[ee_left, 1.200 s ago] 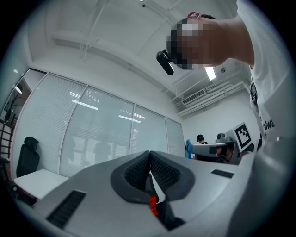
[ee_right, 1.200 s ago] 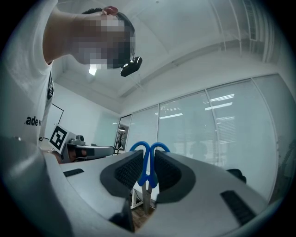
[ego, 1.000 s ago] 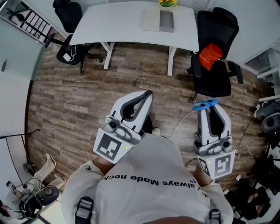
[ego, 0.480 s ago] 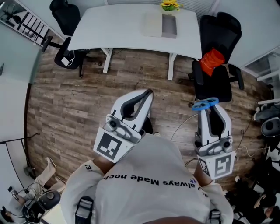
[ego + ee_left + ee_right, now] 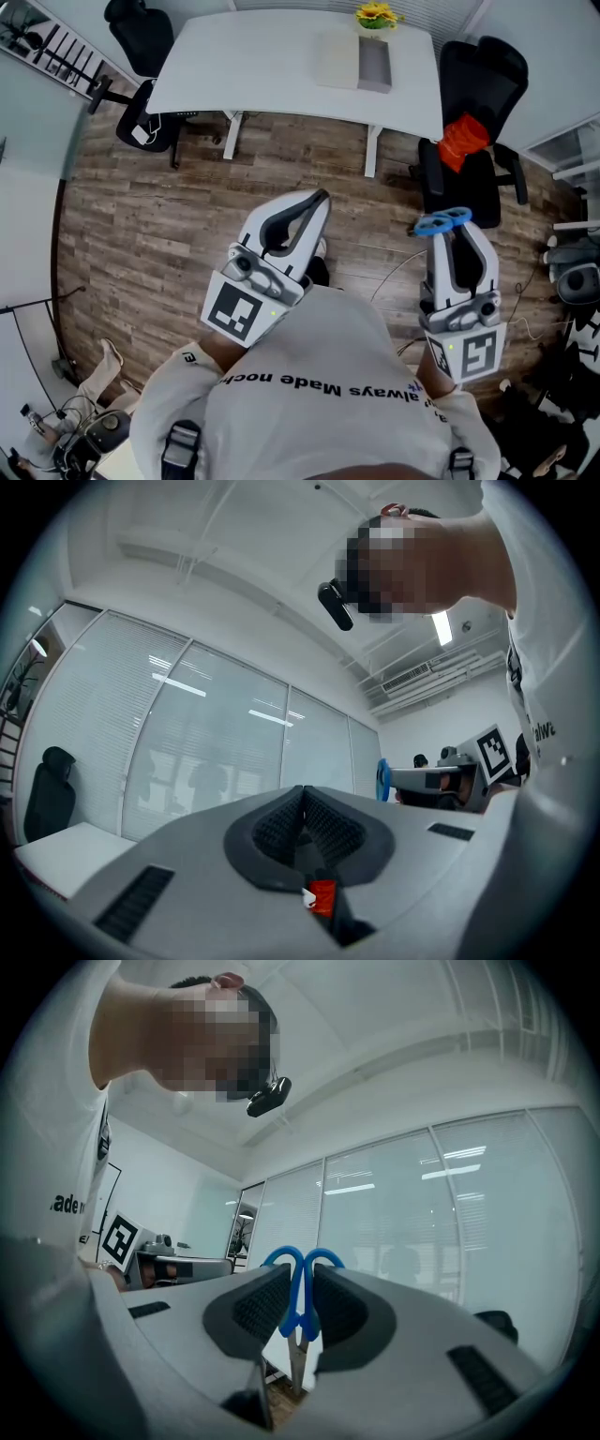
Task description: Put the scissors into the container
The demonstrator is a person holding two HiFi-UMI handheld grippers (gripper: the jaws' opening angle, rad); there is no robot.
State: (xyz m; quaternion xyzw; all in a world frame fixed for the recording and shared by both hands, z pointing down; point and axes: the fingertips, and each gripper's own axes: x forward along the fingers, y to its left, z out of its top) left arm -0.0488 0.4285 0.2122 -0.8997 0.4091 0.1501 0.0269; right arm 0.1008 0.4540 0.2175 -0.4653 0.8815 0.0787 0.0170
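1. Plainly, the scissors are well short of the white table, out over the wooden floor on its near side; the right gripper holds them, its jaws pressed onto the two blue handles; the finger loops poke past the jaw tips and the metal blades point back toward the gripper's body.
2. The left gripper is also on the table's near side, well apart from it; its jaws are closed together with nothing between them.
3. The container looks to be the grey box near the table's far edge, just beside the yellow flowers; a pale flat piece touches its left side; whether its top is open I cannot tell.
4. The scissors should be light and stiff, with smooth hard plastic handles and thin metal blades; the pads hold only the handles, so the blades may swing or the pair may twist in the grip; a hold across both handles close to the pivot seems safest, since it keeps the blades shut.
5. The step in hand is probably the carry toward the table; a black chair bearing an orange bundle stands at the table's right end, on the scissors' side.
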